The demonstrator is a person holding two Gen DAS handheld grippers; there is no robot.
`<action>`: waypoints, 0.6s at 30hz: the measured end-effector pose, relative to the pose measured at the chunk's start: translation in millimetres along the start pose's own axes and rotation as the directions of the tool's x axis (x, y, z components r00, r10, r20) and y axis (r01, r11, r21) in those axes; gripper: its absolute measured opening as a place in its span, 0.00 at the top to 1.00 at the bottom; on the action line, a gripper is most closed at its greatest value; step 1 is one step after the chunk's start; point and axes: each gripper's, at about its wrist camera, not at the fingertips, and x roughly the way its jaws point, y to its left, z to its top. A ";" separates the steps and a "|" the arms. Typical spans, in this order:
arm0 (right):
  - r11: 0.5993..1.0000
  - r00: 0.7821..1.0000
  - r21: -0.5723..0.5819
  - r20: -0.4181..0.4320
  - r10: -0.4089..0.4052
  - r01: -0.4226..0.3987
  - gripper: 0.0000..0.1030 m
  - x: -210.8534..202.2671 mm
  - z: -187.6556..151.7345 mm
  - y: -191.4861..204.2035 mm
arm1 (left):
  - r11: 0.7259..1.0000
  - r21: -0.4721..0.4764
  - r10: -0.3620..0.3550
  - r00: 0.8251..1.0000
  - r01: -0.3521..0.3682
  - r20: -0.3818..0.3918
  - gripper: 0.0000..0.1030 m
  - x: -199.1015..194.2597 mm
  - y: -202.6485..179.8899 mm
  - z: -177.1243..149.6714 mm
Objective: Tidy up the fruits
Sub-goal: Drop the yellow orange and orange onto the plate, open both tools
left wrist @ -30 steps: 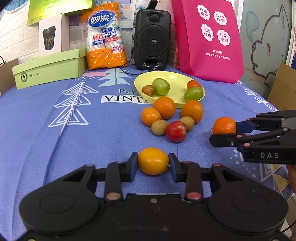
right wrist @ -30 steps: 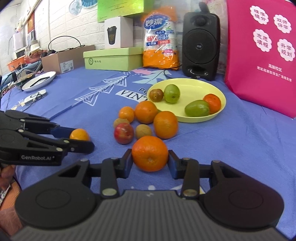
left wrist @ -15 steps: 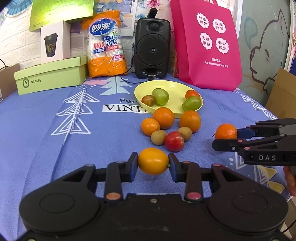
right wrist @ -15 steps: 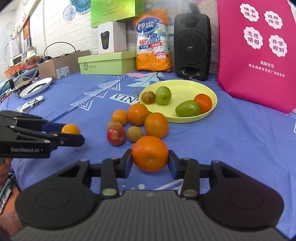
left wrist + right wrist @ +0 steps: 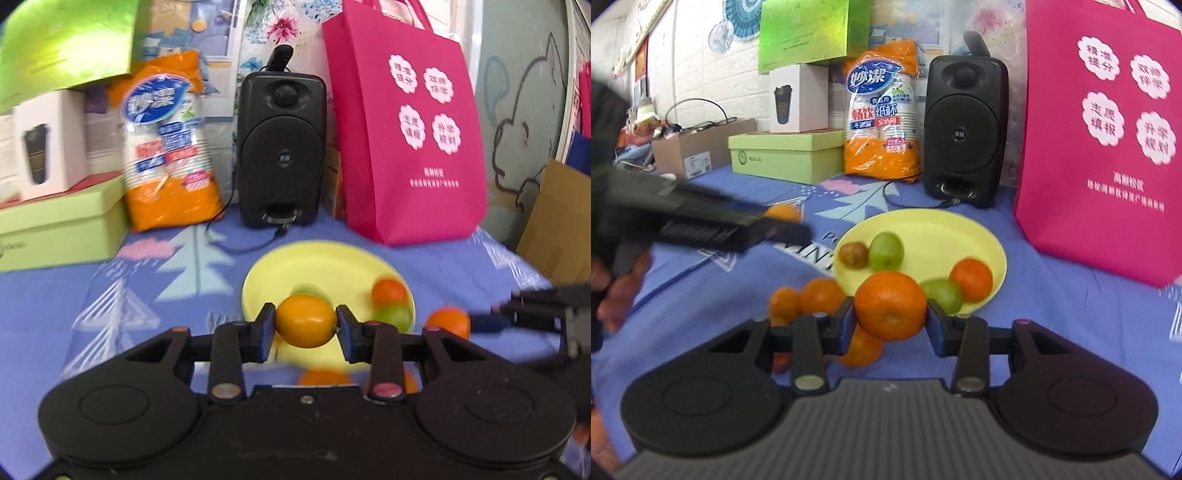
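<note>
My left gripper is shut on a yellow-orange lemon-shaped fruit and holds it above the near edge of the yellow plate. My right gripper is shut on a large orange, held in the air just before the plate. The plate holds a green fruit, a brown kiwi, a second green fruit and a small orange. More oranges lie on the blue cloth in front of the plate. The left gripper also shows, blurred, in the right wrist view.
A black speaker with its cable, a pink bag, an orange pack of paper cups and green boxes stand along the back. A cardboard box is at the right edge.
Both grippers have lifted their fruits and moved forward towards the plate. The plate and back objects now look much nearer. The loose fruits have dropped below the fingers.
</note>
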 end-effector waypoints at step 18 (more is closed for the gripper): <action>0.997 0.995 -0.080 -0.095 -0.014 0.007 0.62 83.1 30.5 -1.8 | 0.997 0.015 0.082 0.982 -0.081 -0.168 0.56 152.0 2.3 43.3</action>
